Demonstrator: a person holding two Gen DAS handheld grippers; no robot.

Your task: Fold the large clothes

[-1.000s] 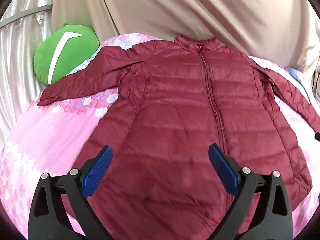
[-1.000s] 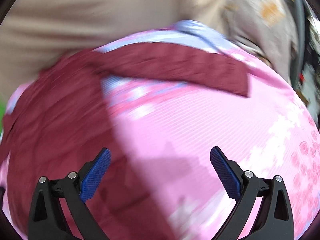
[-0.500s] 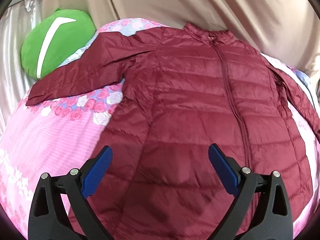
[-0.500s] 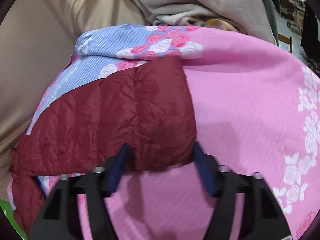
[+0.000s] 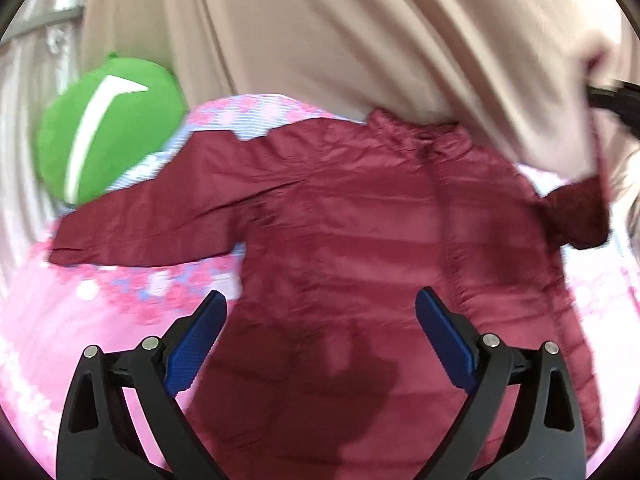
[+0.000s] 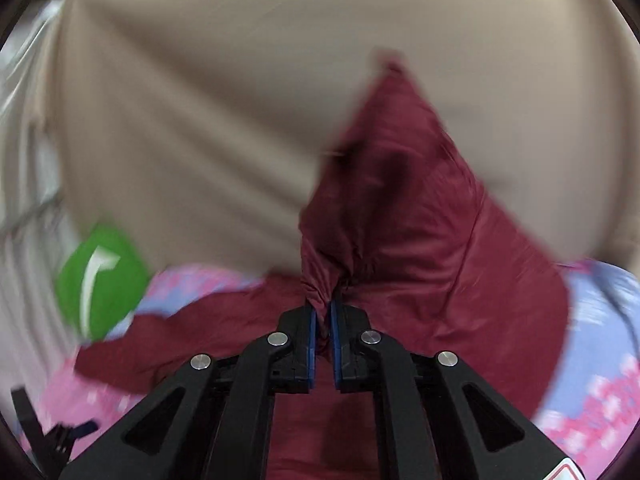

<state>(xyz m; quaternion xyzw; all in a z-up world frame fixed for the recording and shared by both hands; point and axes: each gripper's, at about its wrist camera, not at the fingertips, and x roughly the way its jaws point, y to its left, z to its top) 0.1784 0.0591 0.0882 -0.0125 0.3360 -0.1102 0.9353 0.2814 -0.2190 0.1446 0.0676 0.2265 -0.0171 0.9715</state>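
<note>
**Right sleeve pinched and lifted, left gripper waiting**

Jaws on our right gripper are closing on a bunched fold of the sleeve of the dark red quilted puffer jacket, and the cloth sits squarely between the blue pads, rising in a peak above them. Our left gripper hangs over the lower front of the jacket with its jaws spread wide and nothing between them.

The jacket lies front up, zip closed, on the pink flower-printed bedspread, its collar toward the beige draped cloth at the back. Its other sleeve stretches flat toward the round green cushion with a white stripe.

We judge this to be the first fold: the right sleeve is raised off the bed, ready to be carried across the chest. Next we would need to sweep it inward over the zip and lay it flat before letting go. Slippery, puffy fabric may slide from a shallow pinch, so the grip should stay firm until the sleeve rests on the body.
</note>
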